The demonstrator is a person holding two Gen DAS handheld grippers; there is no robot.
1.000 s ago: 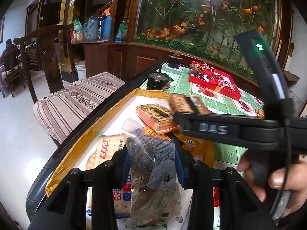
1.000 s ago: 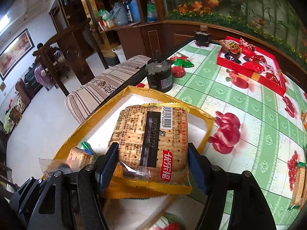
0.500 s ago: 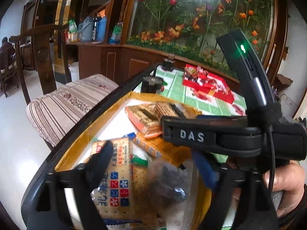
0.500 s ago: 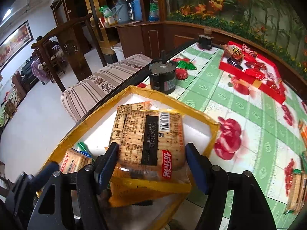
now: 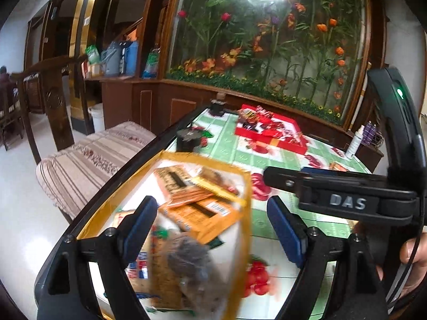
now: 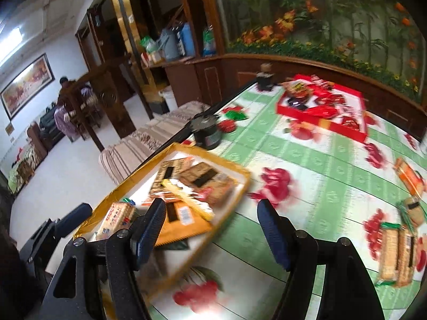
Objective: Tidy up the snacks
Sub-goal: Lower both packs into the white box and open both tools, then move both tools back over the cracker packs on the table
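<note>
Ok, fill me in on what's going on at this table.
A person is sorting snacks with a pair of tongs in each hand. Both the left tongs and the right tongs are open and empty. Several cracker packs lie piled in the yellow-rimmed tray. More packs lie on the green tablecloth, outside the tray. A red box of sweets sits farther back.
</note>
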